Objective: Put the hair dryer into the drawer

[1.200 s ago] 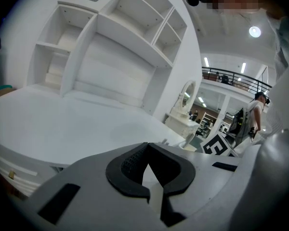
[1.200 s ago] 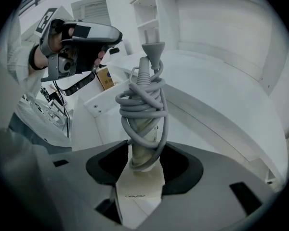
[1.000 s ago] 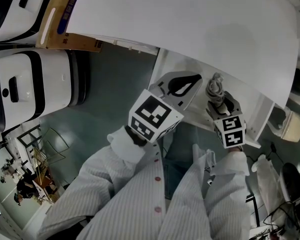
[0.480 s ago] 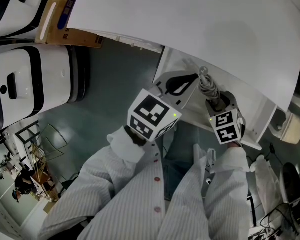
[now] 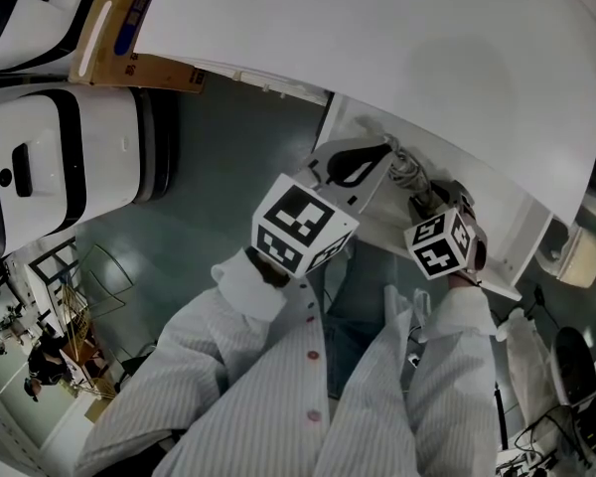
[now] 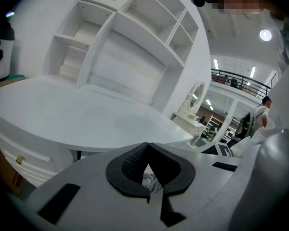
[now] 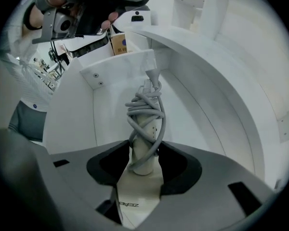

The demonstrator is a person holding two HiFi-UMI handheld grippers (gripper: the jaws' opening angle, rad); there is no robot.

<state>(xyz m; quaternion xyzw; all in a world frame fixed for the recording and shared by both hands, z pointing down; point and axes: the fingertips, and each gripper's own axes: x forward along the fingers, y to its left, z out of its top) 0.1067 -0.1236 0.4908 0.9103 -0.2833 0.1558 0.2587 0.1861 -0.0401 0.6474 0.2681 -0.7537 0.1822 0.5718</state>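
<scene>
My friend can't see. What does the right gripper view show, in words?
The right gripper has its jaws shut on a white hair dryer with a grey cord wound around it. The dryer points into an open white drawer.

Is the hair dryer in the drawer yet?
Nearly. The drawer is open, and the hair dryer, with its cord wound round it, is down inside. The right tongs grip its handle; the left tongs are shut on nothing. Left to do: let go and pull out.
</scene>
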